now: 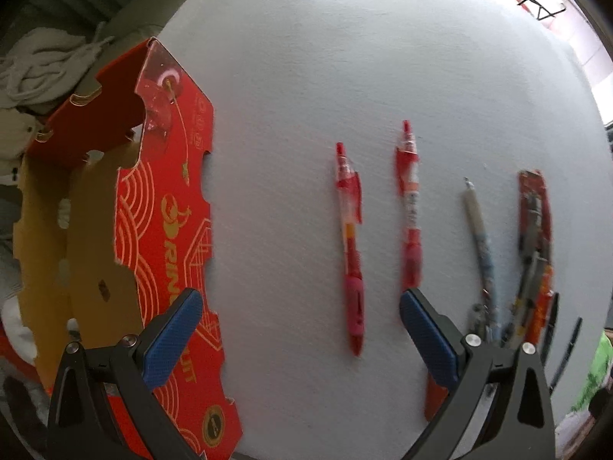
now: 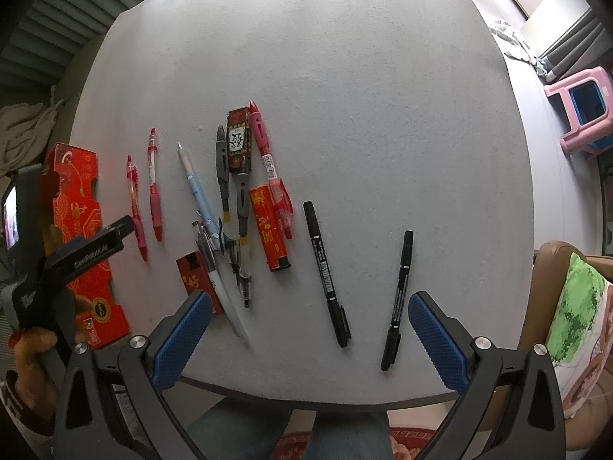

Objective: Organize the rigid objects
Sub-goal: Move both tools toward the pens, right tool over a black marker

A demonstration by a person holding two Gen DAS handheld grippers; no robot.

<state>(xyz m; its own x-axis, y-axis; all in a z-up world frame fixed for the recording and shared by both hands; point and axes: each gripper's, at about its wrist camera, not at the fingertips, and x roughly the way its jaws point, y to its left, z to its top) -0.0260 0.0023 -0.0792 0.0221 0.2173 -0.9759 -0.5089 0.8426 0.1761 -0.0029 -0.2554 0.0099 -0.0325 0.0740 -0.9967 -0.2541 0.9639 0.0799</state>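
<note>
White table [image 2: 345, 76] carries all items. Red carton [image 1: 168, 207] lies left of the left gripper [image 1: 300, 329], whose jaws stand wide apart, holding nothing; two red pens [image 1: 350, 245] lie just ahead of it. Right gripper [image 2: 310, 329] likewise spread, empty; two black markers [image 2: 325, 272] lie between and ahead of its fingers, the pen cluster [image 2: 237, 199] ahead-left.

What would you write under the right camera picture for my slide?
Open right gripper hovers near two black markers on a grey table scattered with pens and a red box.
</note>
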